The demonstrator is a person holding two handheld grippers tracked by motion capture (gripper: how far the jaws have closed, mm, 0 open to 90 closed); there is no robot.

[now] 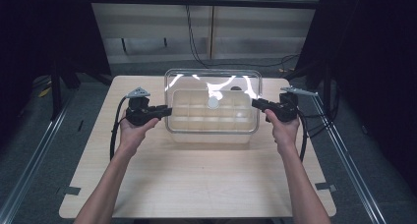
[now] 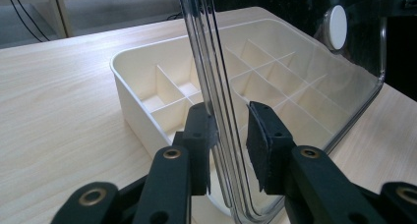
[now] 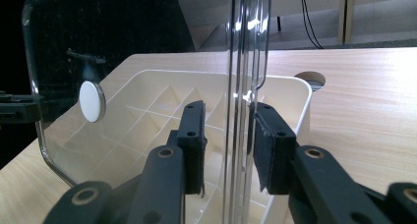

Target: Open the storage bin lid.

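High view, lid: the clear lid (image 1: 212, 100) is hanging between the two grippers, tilted above the white divided box (image 1: 211, 120) on the table (image 1: 196, 175).
High view, left gripper: the left gripper (image 1: 166, 110) is reaching in level to the lid's left rim.
High view, right gripper: the right gripper (image 1: 255, 104) is meeting the opposite rim, mirroring the left.
Left gripper view, grip: the left gripper (image 2: 231, 130) is clamping down on the lid's rim (image 2: 216, 111), which is standing upright between its jaws; one pad (image 2: 201, 130) is touching, the other looks a hair off.
Left gripper view, box: the box (image 2: 162, 86) is sitting just beyond and below the jaws.
Right gripper view, grip: the right gripper (image 3: 227, 130) is grasping the lid's rim (image 3: 246, 86) edge-on, with its jaws close on either side.
Right gripper view, knob: the round white knob (image 3: 92, 101) is showing far off to the jaws' left.
Doing it well: both hands should probably be keeping level and moving together, so the lid is not twisting or slipping, and lowering it squarely over the box's walls.
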